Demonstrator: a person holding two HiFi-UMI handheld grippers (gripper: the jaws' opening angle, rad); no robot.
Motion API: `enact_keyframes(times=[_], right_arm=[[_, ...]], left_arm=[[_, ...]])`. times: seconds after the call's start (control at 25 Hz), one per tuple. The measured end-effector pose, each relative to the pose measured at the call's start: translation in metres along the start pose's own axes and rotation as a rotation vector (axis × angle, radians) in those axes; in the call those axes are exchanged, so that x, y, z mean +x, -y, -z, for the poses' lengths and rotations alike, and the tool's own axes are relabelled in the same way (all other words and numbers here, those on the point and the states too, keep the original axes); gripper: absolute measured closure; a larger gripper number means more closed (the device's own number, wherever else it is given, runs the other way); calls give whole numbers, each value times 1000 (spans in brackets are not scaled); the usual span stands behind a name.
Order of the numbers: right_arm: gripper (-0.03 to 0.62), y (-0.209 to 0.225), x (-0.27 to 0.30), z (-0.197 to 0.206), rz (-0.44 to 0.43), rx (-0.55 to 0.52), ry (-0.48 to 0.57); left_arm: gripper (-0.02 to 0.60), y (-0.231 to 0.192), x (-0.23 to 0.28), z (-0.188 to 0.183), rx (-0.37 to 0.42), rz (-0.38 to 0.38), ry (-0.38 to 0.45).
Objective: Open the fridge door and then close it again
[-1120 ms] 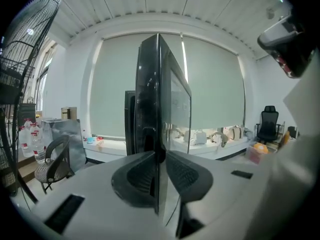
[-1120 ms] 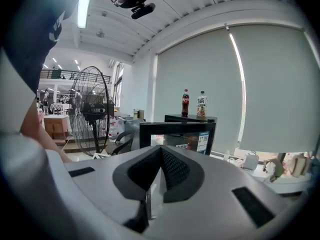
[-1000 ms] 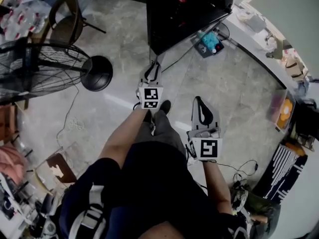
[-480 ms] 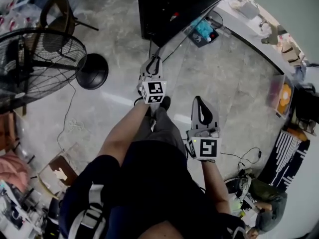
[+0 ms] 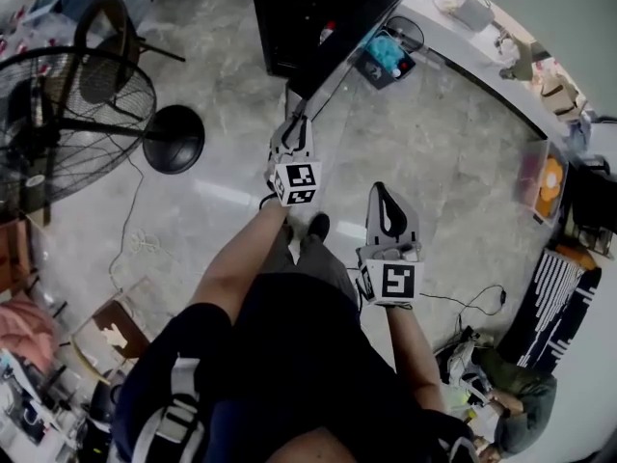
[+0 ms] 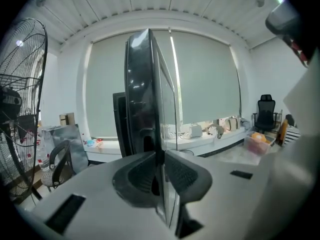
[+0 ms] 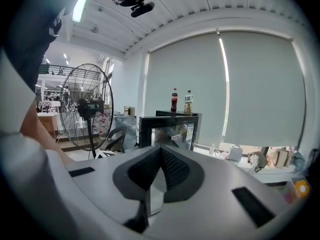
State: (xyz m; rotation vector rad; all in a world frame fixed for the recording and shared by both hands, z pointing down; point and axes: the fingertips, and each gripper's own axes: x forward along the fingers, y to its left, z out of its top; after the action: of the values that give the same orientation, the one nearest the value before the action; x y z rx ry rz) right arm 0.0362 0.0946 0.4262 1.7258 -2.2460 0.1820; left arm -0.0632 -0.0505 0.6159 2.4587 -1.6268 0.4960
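Note:
The black fridge [image 5: 308,17] stands at the top of the head view with its glass door [image 5: 357,41] swung out. My left gripper [image 5: 292,123] reaches up to the door's free edge. In the left gripper view the glass door [image 6: 142,84] stands edge-on between the jaws, and the left gripper [image 6: 161,156] is shut on it. My right gripper [image 5: 383,196] hangs lower right, apart from the fridge. In its own view the right gripper [image 7: 160,151] is shut with nothing held, and the fridge [image 7: 170,129] stands ahead with two bottles [image 7: 181,100] on top.
A large pedestal fan [image 5: 58,123] with a round base [image 5: 174,140] stands to the left, with a chair [image 5: 106,37] behind it. A cluttered white ledge [image 5: 501,66] runs along the right. Cables [image 5: 463,307] lie on the floor, and a person [image 5: 511,403] crouches at lower right.
The fridge and fan have slid up and left in the head view. My left gripper stays at the door's edge. The right gripper sits slightly higher in the picture.

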Motion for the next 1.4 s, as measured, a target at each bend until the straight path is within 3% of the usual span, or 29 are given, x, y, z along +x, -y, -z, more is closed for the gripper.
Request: enact_keyframes(times=[0.6, 1.4], right_arm=[[576, 40, -30, 17, -59, -8, -14], [576, 41, -35, 16, -74, -39, 8]], left_arm=[[520, 54, -15, 0, 14, -59, 11], [522, 60, -20, 3, 55, -33, 10]])
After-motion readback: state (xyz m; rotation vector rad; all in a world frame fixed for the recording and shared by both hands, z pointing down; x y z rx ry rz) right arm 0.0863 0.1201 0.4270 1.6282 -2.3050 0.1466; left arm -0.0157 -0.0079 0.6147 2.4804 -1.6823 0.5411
